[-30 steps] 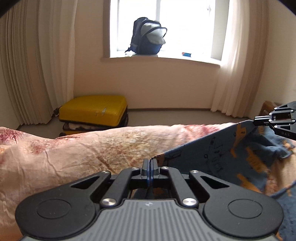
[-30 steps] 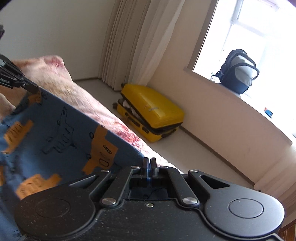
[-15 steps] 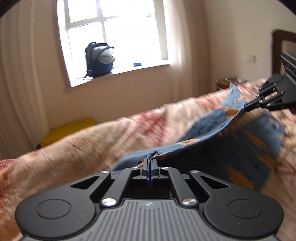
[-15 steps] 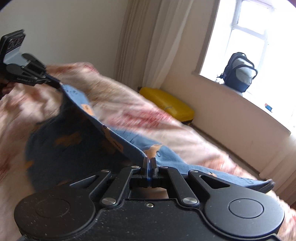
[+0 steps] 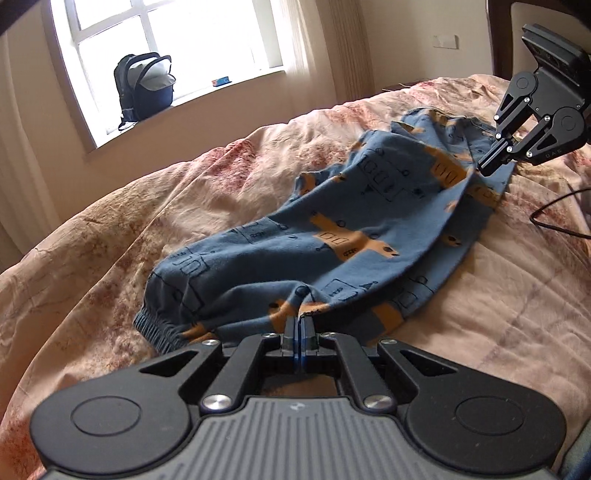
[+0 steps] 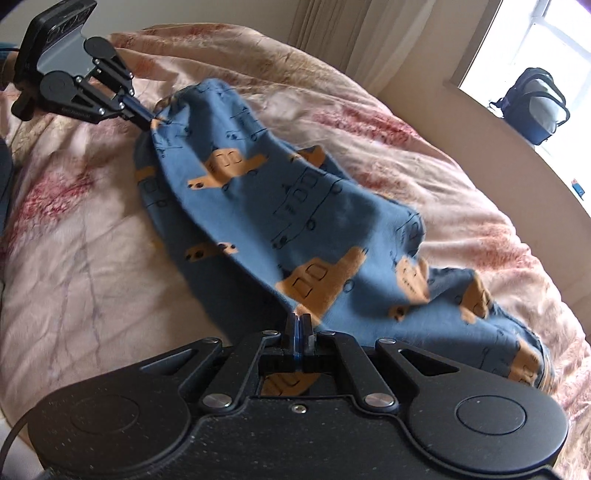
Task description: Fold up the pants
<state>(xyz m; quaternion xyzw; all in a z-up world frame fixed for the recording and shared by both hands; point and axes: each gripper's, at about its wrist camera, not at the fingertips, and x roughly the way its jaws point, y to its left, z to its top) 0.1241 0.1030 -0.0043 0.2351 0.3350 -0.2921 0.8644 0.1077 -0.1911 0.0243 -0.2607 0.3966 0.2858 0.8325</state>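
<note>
Blue pants (image 5: pixel 332 236) with orange vehicle prints lie stretched across the pink floral bedspread (image 5: pixel 147 206). My left gripper (image 5: pixel 298 321) is shut on the near edge of the fabric. My right gripper (image 5: pixel 484 168) shows at the upper right of the left wrist view, shut on the far edge. In the right wrist view the pants (image 6: pixel 295 206) run from my right gripper (image 6: pixel 298 319) up to my left gripper (image 6: pixel 146 123), both pinching the cloth. The elastic cuff (image 5: pixel 159 328) rests on the bed at the left.
A dark backpack (image 5: pixel 144 88) stands on the windowsill. A black cable (image 5: pixel 554 218) lies on the bed at the right. Curtains hang beside the window. A dark headboard (image 5: pixel 498 33) rises at the far right.
Both grippers have come down from holding the pants raised in the air; the pants now lie spread low over the bed, still pinched at both edges.
</note>
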